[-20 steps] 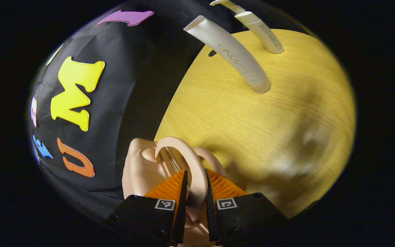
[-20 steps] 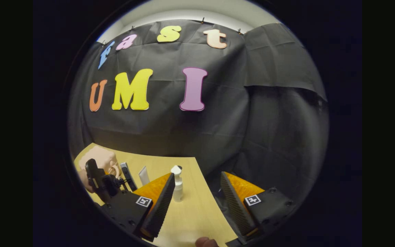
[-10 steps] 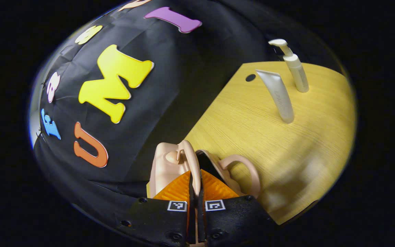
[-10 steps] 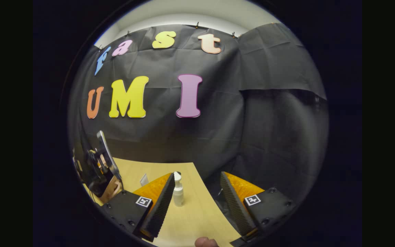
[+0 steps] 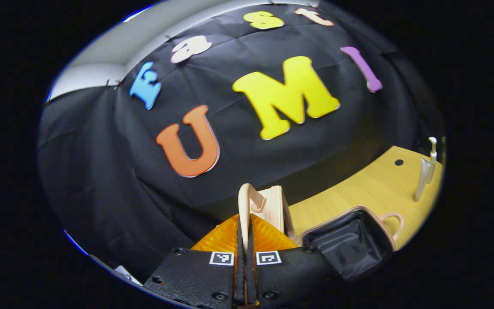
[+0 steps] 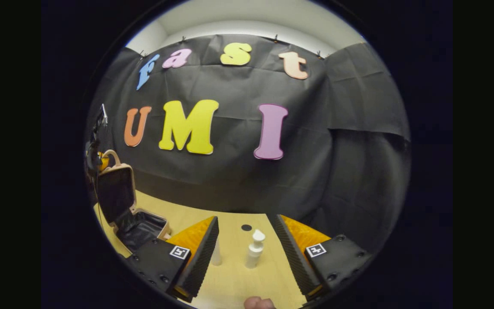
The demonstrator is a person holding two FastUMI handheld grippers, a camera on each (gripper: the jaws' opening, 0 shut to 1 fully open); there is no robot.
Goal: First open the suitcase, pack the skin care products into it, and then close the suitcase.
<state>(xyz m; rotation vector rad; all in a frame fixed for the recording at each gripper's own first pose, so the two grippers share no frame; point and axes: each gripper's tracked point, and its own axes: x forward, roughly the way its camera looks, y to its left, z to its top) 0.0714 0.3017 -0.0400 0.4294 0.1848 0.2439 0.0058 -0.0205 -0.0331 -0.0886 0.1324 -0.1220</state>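
Lifted since 1 s ago, suitcase lid [image 5: 268,204] now stands upright w/ left tool [image 5: 245,240] clamped on its handle [image 5: 247,201]; black-lined base [image 5: 352,240] lies open on surface [image 5: 358,189]. Right tool [image 6: 242,253] hangs w/ fingers apart above pump bottle [image 6: 253,253] & tube [image 6: 216,256], both upright, well right of suitcase [image 6: 120,201].

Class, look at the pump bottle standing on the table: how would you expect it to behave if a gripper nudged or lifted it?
The pump bottle is tall, slim and upright, so a nudge near its top would probably tip it. Its round body might then roll. It looks like smooth plastic, possibly slippery.
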